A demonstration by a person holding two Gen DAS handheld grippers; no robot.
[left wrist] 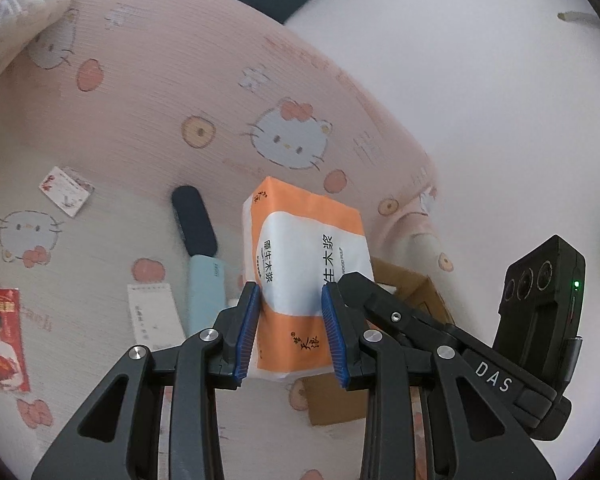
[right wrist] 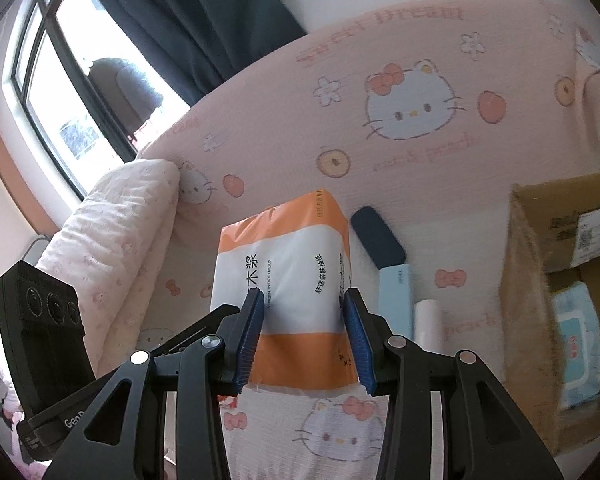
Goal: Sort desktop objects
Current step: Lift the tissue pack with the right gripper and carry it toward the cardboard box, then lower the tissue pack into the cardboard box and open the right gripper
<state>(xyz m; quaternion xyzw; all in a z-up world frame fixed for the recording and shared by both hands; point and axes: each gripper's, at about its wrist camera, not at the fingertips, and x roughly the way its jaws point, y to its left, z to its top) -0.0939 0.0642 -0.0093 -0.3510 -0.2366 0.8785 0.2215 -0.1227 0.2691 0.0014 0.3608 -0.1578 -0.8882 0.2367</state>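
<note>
The tissue pack (left wrist: 300, 276) was off the bed, held up between both grippers at once: the left gripper (left wrist: 294, 330) had its blue pads pressed into the pack's sides, dimpling the soft wrapper, and the right gripper (right wrist: 306, 334) clamped it the same way in its own view. Two grips made sense for something this soft and bulky, since a single pinch would probably let it sag or twist. The pack tilted away from the cameras, its far end higher, which suited carrying it clear of the small things under it. Just beyond it on the cartoon-print sheet (left wrist: 100, 248) lay a dark case (left wrist: 193, 222) end to end with a pale blue box (left wrist: 206, 294), and a white roll (right wrist: 429, 320) sat beside that box. A notepad (left wrist: 154, 314), a small card (left wrist: 67, 191) and a red packet (left wrist: 4, 340) were spread further to the left. To the right stood an open carton (right wrist: 528, 280) with a wipes pack (right wrist: 578, 340) already inside, so the carton was likely where sorted things went, the tissue pack included. A pillow (right wrist: 112, 256) lay by the window (right wrist: 60, 92).
</note>
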